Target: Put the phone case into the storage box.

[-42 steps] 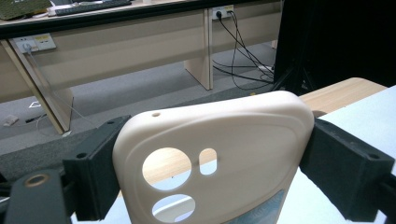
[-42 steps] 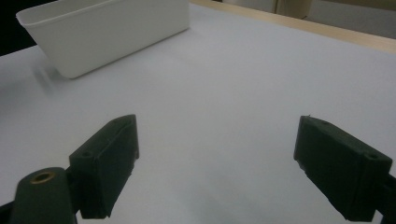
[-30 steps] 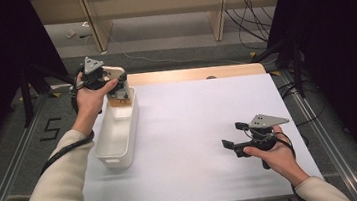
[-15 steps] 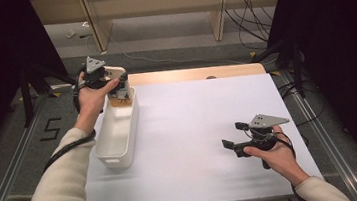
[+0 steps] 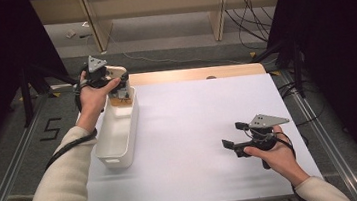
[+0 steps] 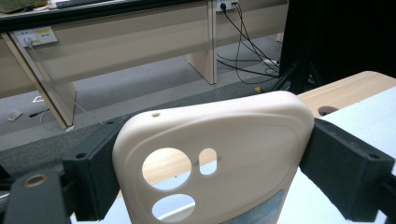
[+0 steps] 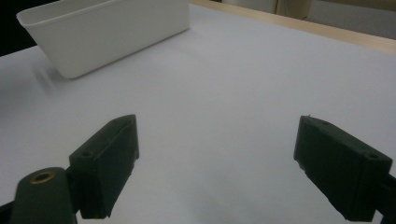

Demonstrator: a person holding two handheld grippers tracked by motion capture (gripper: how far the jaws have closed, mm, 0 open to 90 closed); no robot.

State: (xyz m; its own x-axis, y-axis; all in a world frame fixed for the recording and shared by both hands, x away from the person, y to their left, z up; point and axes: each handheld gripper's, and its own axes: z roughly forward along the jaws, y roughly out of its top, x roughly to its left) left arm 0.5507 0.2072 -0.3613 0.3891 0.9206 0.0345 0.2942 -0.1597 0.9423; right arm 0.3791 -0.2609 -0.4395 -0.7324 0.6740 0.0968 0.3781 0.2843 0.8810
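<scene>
Two grippers here, one busy. At the upper left of the high view, the left gripper (image 5: 114, 84) is clamped on a cream phone case (image 6: 215, 158), holding it over the far end of the white bin (image 5: 106, 153). Looks like pickup's done and the drop into the bin is what's left. Lower right, the right gripper (image 5: 235, 135) sits wide open with nothing in it, low over the white table (image 5: 189, 124).

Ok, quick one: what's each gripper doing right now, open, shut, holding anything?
Left gripper: shut on the phone case, held over the far end of the white bin.
Right gripper: open, nothing between its jaws.
</scene>
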